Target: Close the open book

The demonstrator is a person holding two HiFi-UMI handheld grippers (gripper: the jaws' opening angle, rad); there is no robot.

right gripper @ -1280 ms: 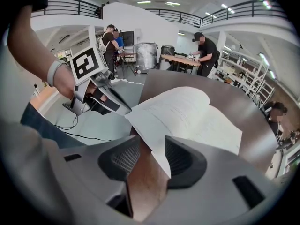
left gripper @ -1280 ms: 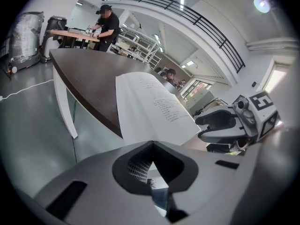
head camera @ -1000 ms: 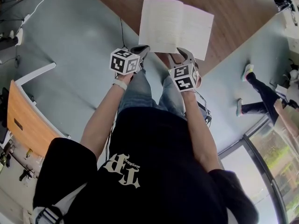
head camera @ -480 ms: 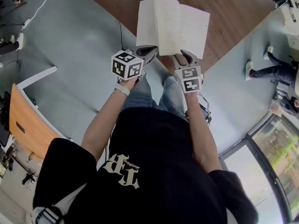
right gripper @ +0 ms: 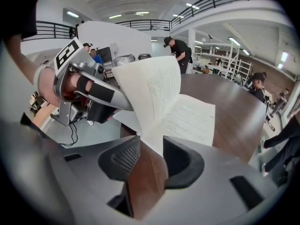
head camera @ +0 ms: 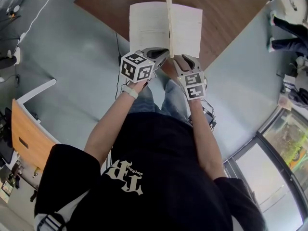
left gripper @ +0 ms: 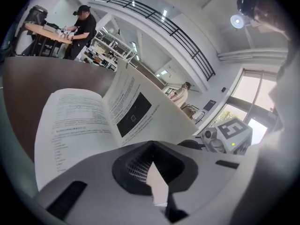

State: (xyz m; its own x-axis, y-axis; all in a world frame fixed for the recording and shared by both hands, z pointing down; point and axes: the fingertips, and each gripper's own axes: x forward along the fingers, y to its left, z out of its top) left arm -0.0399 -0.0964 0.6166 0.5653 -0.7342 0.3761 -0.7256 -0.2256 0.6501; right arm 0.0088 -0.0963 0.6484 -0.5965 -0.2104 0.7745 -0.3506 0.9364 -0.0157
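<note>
Book (head camera: 149, 28) lies open on the brown tabletop (head camera: 231, 13), upper centre of the head view. One page (head camera: 168, 20) stands upright along the spine. Your left gripper (head camera: 161, 55) sits at the book's near edge, its jaws closed down on that page's lower edge, a white sliver pinched between them. Your right gripper (head camera: 179, 60) is just beside it, to the right. Its jaws are narrowly apart, the page's corner dips between them, and wood shows through the gap.
</note>
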